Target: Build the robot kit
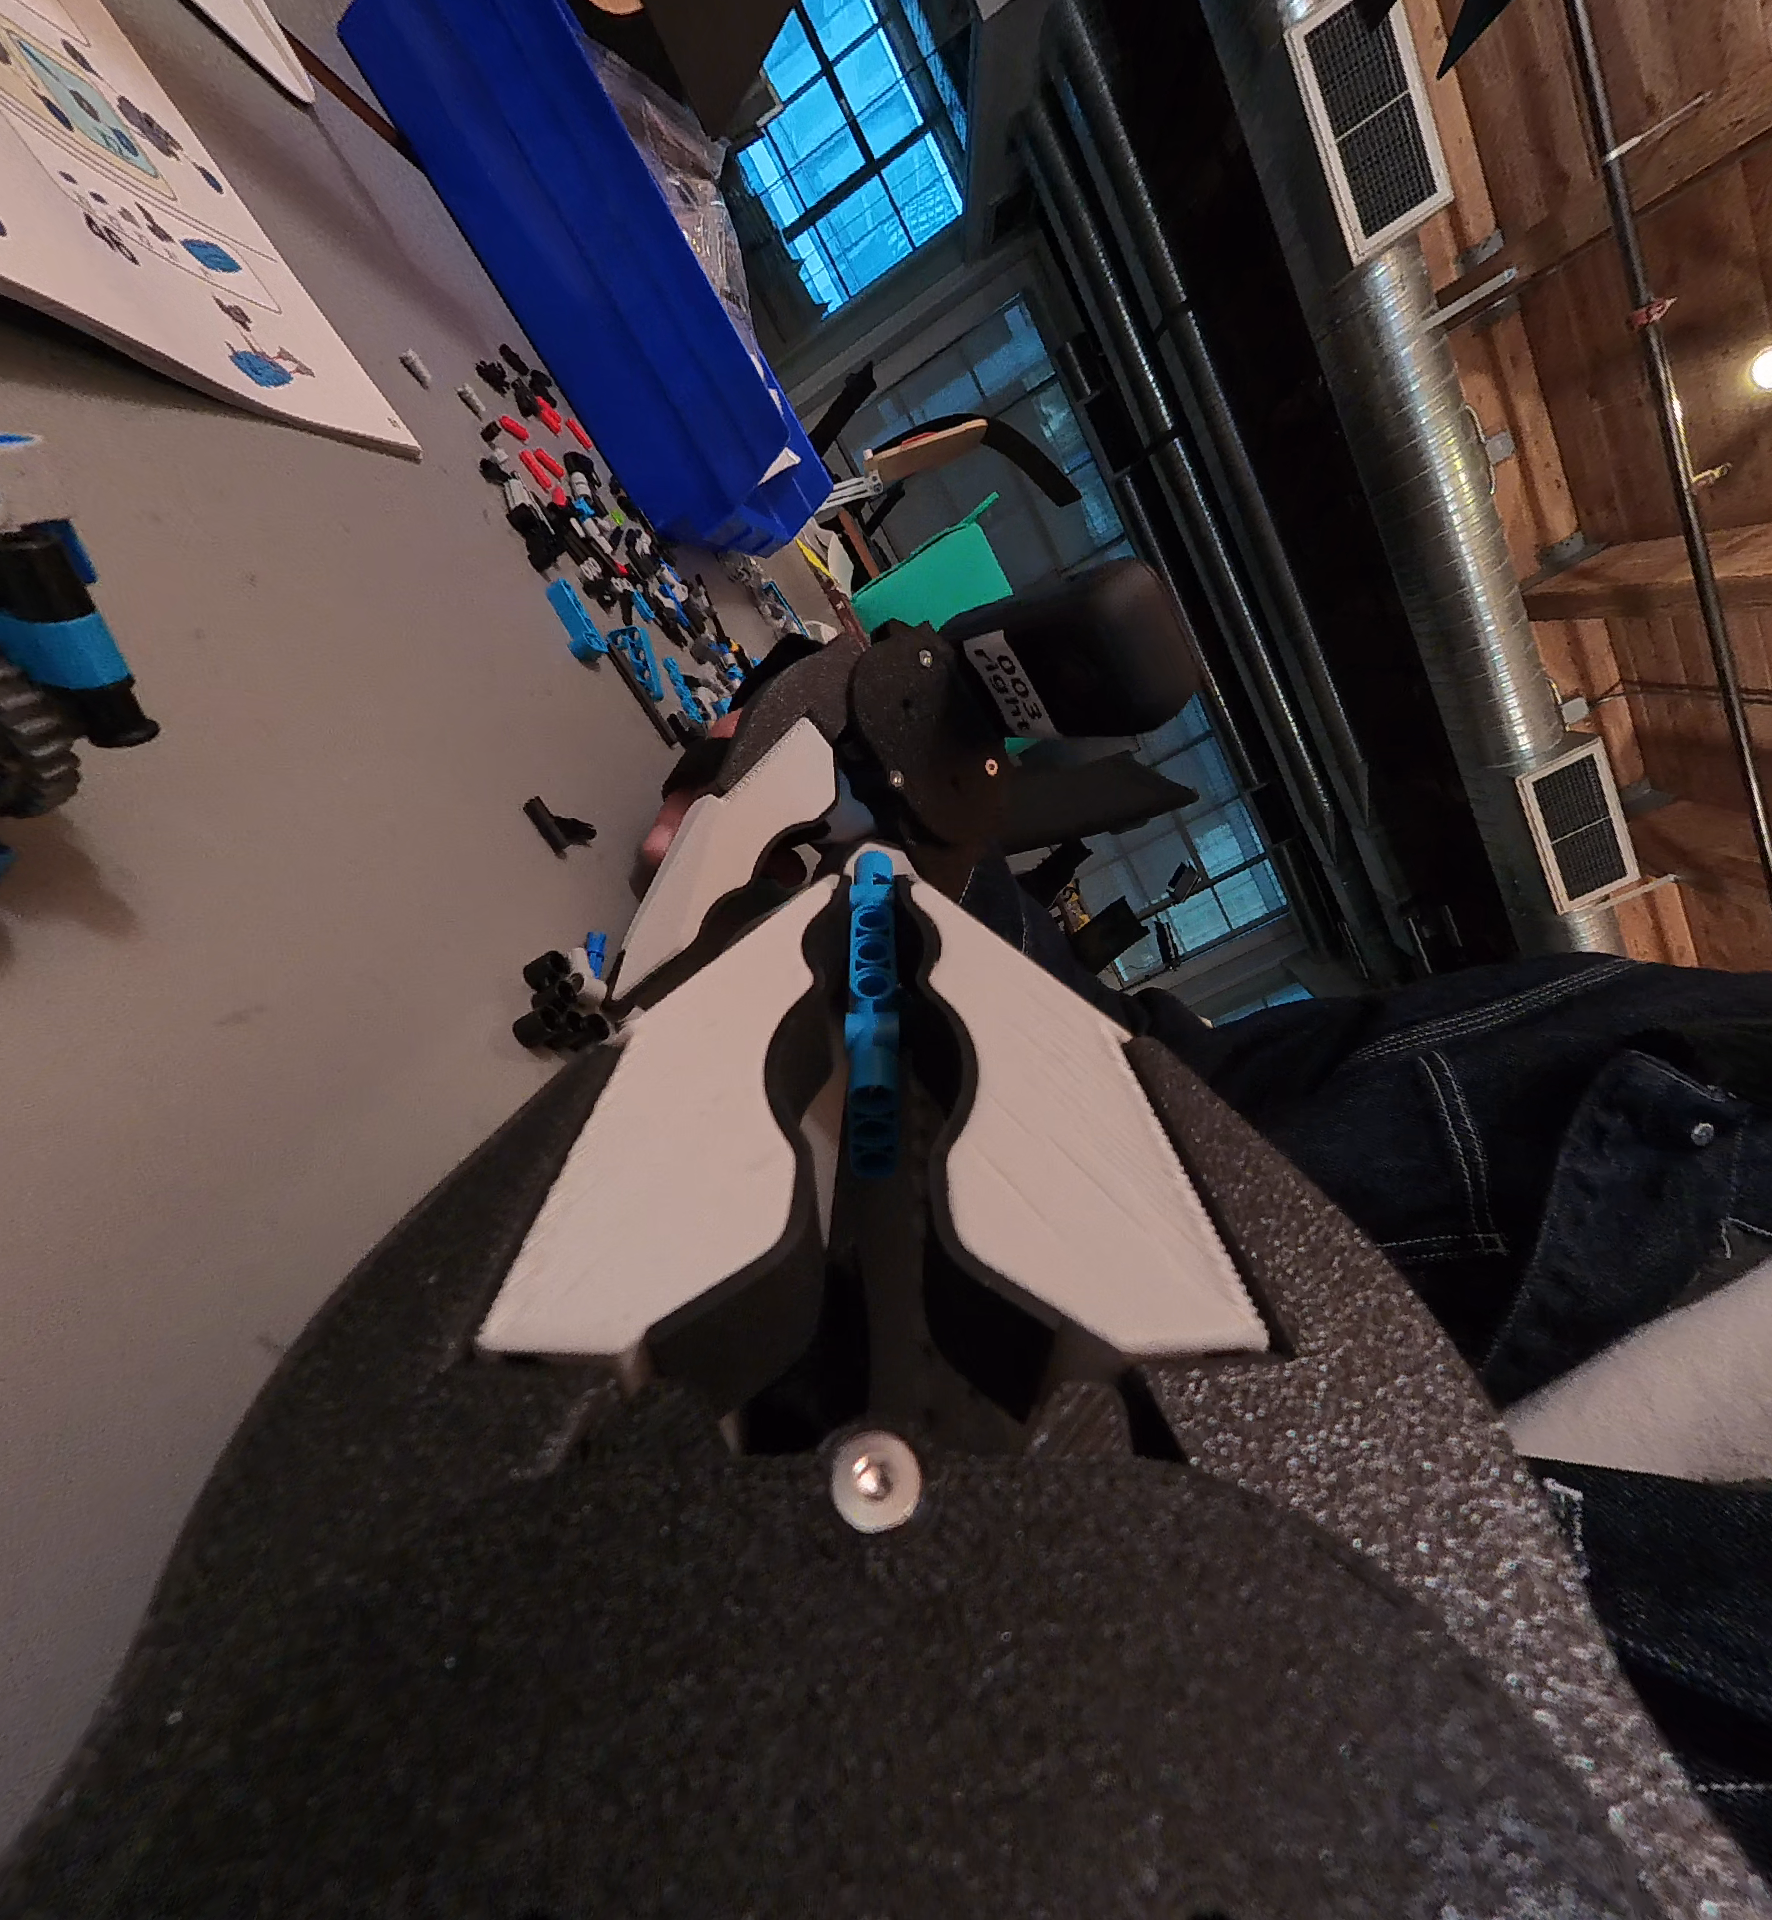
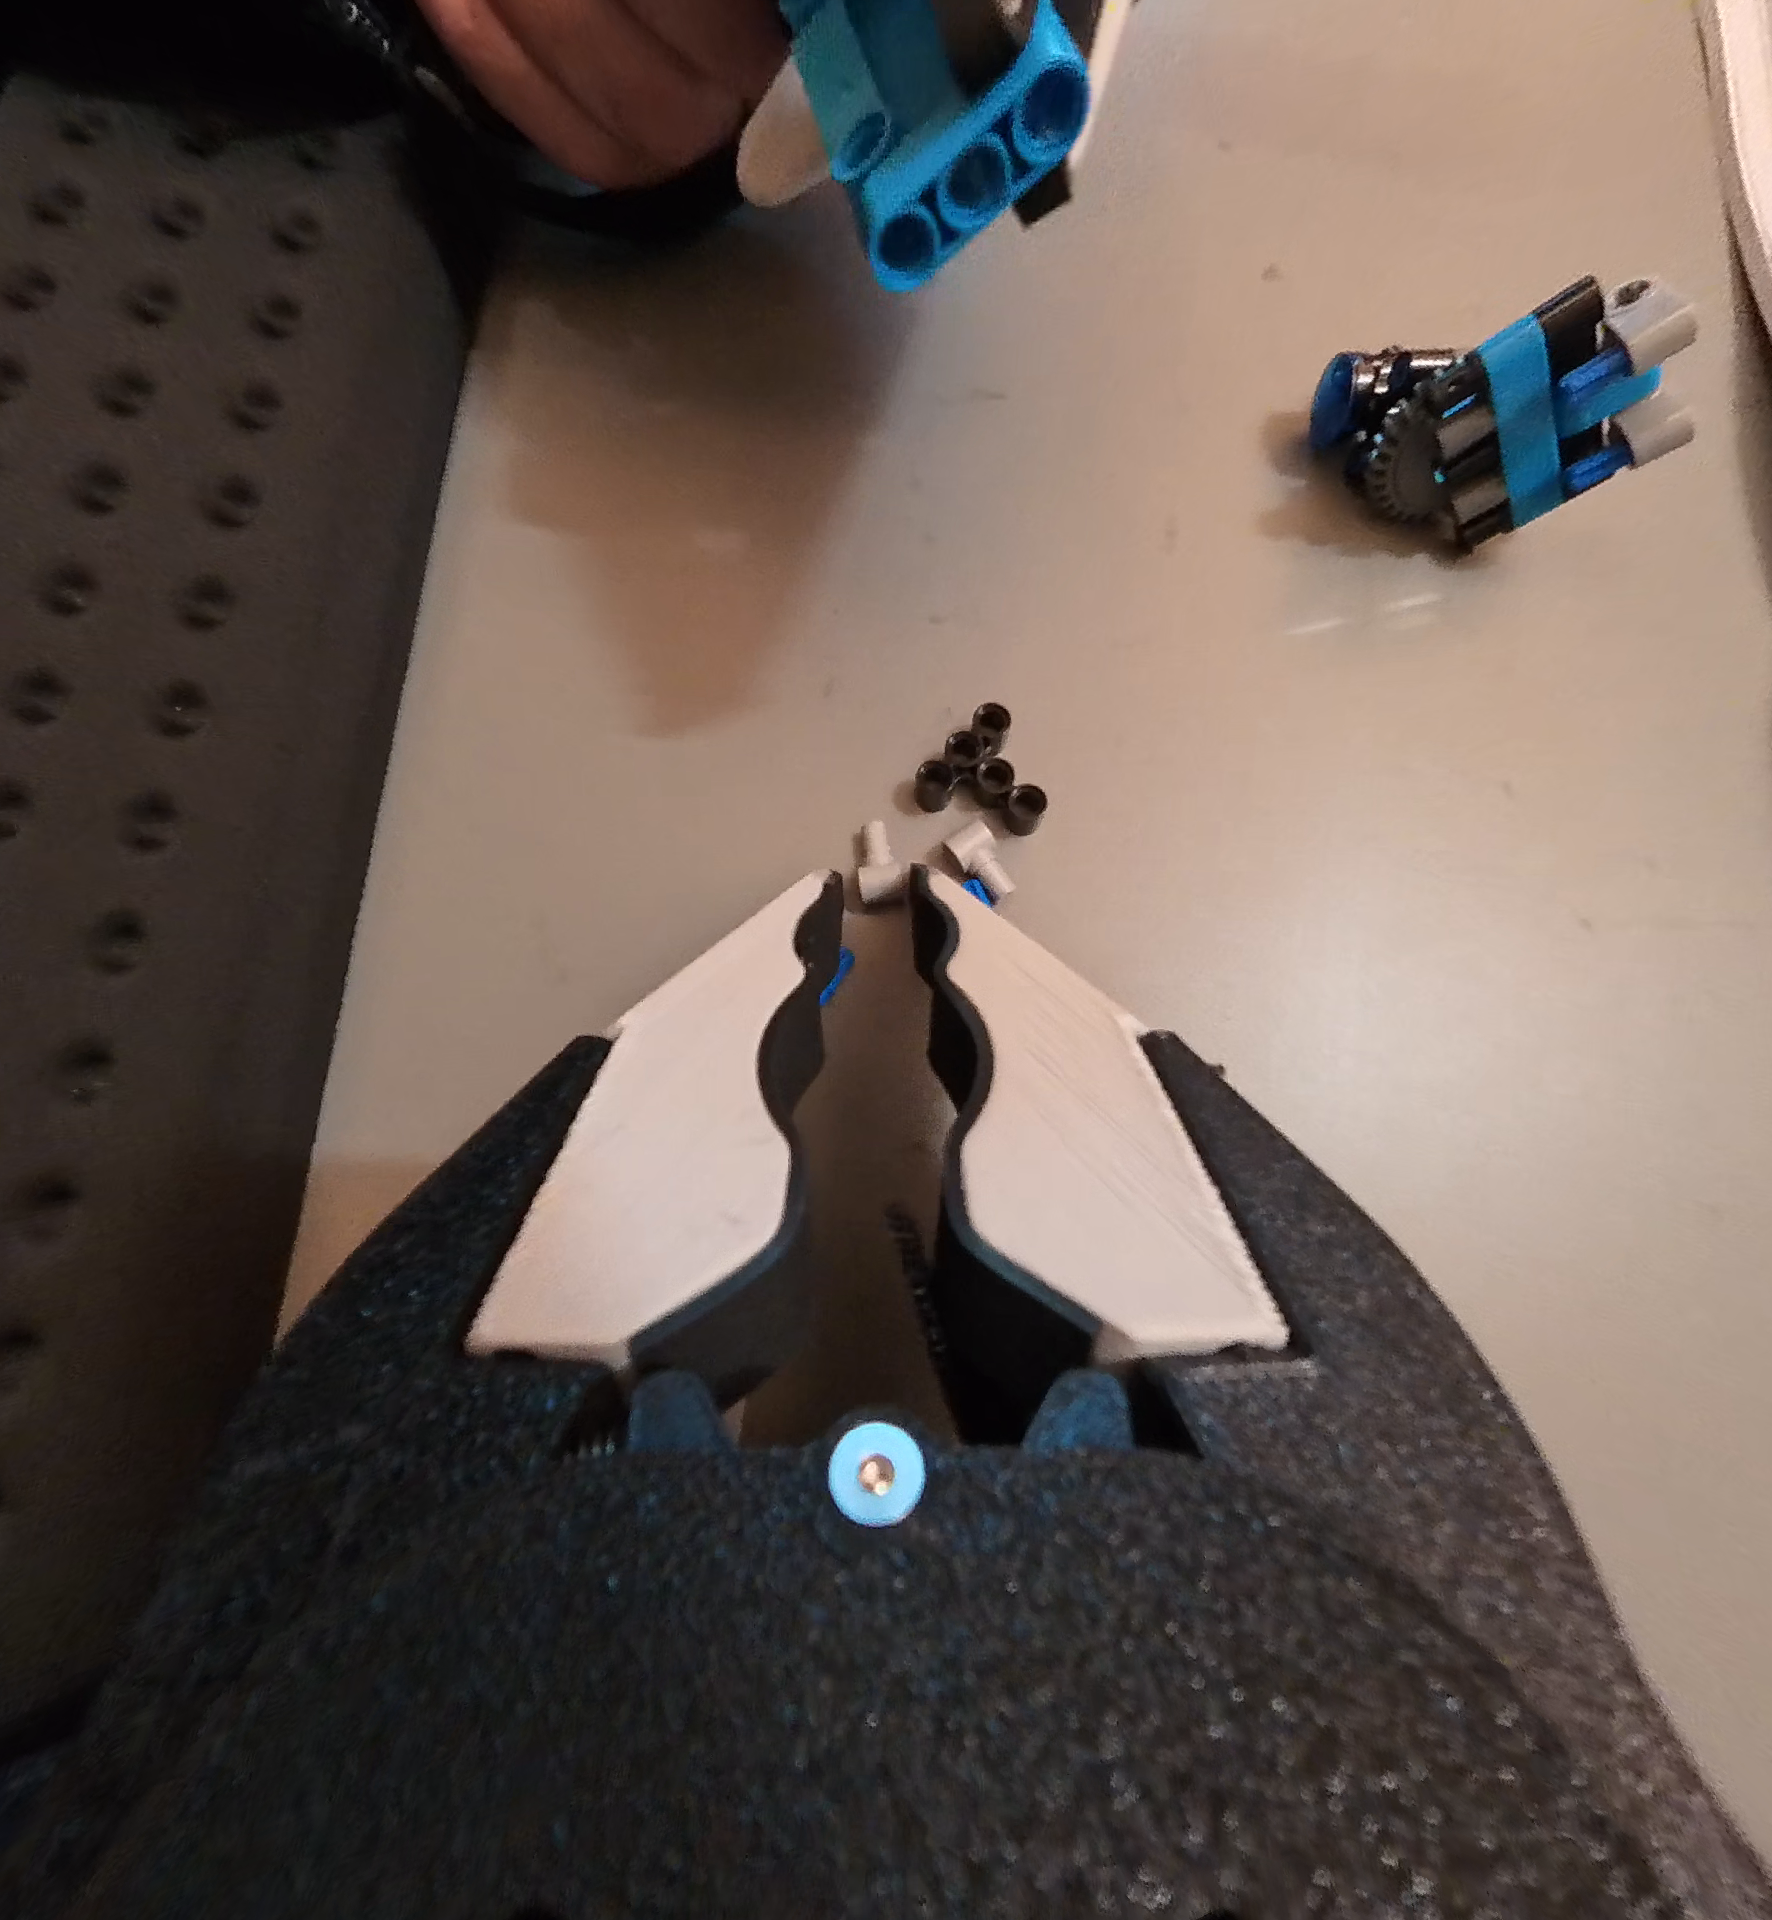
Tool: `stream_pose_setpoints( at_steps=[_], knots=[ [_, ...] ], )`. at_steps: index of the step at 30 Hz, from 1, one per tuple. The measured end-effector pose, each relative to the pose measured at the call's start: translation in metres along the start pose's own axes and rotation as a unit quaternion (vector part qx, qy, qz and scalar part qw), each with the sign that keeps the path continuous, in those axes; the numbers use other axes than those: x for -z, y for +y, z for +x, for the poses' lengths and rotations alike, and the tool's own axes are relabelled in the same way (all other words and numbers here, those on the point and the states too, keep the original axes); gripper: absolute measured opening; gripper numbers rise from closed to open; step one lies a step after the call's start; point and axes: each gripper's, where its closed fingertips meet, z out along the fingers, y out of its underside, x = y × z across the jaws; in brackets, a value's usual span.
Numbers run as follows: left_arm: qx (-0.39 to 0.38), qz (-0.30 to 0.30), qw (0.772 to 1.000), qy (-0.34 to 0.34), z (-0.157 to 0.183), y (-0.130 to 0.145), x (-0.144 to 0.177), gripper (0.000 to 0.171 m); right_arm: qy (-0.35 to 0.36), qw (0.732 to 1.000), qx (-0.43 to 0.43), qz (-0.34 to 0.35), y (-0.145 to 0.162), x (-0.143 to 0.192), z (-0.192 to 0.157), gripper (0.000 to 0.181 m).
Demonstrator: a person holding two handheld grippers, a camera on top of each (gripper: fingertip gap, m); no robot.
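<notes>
My left gripper (image 1: 871,883) is shut on a light blue beam frame with round holes (image 1: 869,997) and holds it in the air above the grey table (image 1: 290,831). The frame also shows at the top of the right wrist view (image 2: 955,156), next to a hand (image 2: 601,83). My right gripper (image 2: 877,896) is low over the table, jaws a narrow gap apart, empty. A small grey connector (image 2: 877,871) lies right at its tips. A second grey connector (image 2: 975,847) and a black cross-shaped piece (image 2: 981,769) lie just beyond. The right gripper also shows in the left wrist view (image 1: 736,831).
A partly built blue and black model with gears (image 2: 1484,416) lies to the right, also seen in the left wrist view (image 1: 9,665). An instruction booklet (image 1: 134,229), a blue bin (image 1: 591,260) and a scatter of loose parts (image 1: 601,540) lie farther off. A dark dimpled surface (image 2: 134,623) borders the table. The tips of one gripper are about 10 cm away from the tips of the other.
</notes>
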Motion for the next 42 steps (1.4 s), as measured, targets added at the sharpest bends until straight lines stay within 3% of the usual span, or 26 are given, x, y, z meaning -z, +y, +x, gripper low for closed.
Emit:
stream_pose_setpoints(
  at_steps=[3, 6, 8, 10, 12, 14, 16, 19, 42],
  knots=[
    [0.002, -0.012, 1.0, -0.013, -0.005, 0.004, -0.001, 0.007, -0.003, 1.0, -0.02, 0.004, -0.002, -0.001, 0.003, 0.007],
    [-0.006, -0.026, 0.999, -0.027, -0.008, 0.009, -0.003, 0.007, 0.027, 0.999, 0.017, 0.005, -0.01, -0.001, 0.007, 0.006],
    [-0.036, -0.034, 0.998, -0.04, -0.009, 0.011, -0.003, 0.007, 0.023, 0.996, 0.013, 0.08, -0.04, 0.016, 0.004, 0.006],
    [-0.128, -0.066, 0.986, -0.085, -0.012, 0.018, -0.004, 0.007, -0.017, 0.988, -0.025, 0.15, -0.062, 0.036, -0.001, 0.006],
    [-0.238, -0.105, 0.958, -0.12, -0.012, 0.027, -0.006, 0.007, -0.067, 0.985, -0.065, 0.148, -0.058, 0.038, -0.004, 0.007],
    [-0.291, -0.142, 0.939, -0.114, -0.008, 0.042, -0.011, 0.008, -0.08, 0.982, -0.078, 0.152, -0.055, 0.039, -0.004, 0.007],
    [-0.301, -0.163, 0.933, -0.116, -0.01, 0.05, -0.014, 0.008, -0.084, 0.981, -0.079, 0.155, -0.056, 0.038, -0.005, 0.007],
    [-0.297, -0.148, 0.937, -0.108, -0.007, 0.045, -0.014, 0.008, -0.085, 0.985, -0.075, 0.128, -0.047, 0.029, -0.009, 0.007],
    [-0.298, -0.157, 0.933, -0.126, -0.013, 0.047, -0.014, 0.008, -0.076, 0.987, -0.055, 0.129, -0.052, 0.027, -0.014, 0.007]
  ],
)
